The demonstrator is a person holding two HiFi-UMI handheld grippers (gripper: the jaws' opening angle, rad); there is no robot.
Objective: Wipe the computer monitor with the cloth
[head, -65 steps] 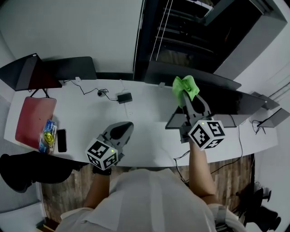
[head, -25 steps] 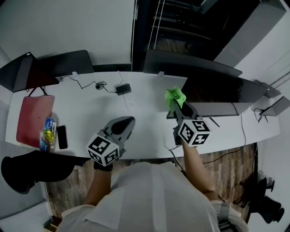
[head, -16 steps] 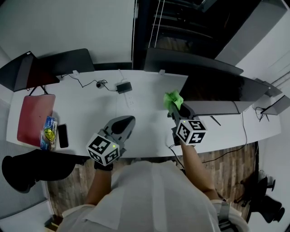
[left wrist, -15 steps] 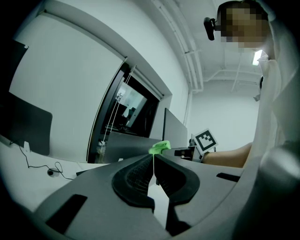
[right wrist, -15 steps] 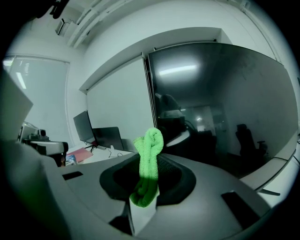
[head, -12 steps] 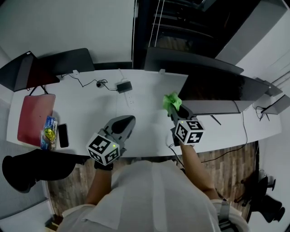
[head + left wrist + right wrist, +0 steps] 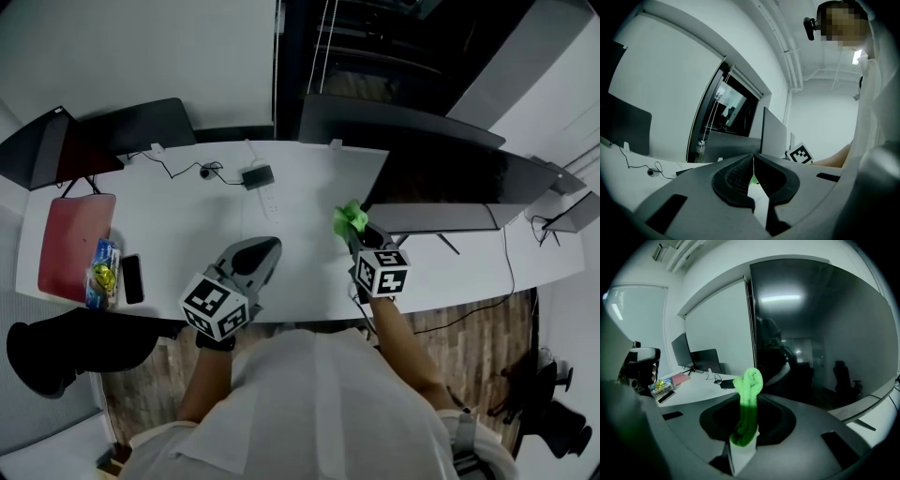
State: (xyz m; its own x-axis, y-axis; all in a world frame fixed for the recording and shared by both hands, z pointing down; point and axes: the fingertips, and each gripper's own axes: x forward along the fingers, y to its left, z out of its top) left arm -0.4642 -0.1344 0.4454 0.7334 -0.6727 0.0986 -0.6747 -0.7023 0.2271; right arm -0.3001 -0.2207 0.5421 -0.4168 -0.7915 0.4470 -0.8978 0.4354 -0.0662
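Sweeping down and leftward these last seconds, my right gripper [image 7: 356, 232] has carried the green cloth [image 7: 351, 218] from high on the monitor [image 7: 450, 183] to its lower left corner, so I judge one pass over the screen is finishing. Its jaws are clamped on the cloth, a bunched roll lying lengthwise along them, curled tip pointing at the screen's left edge. My left gripper [image 7: 261, 253] hangs over the desk [image 7: 187, 216], jaws pressed together on nothing.

Bunched green cloth [image 7: 352, 219] beside dark monitor [image 7: 450, 183]
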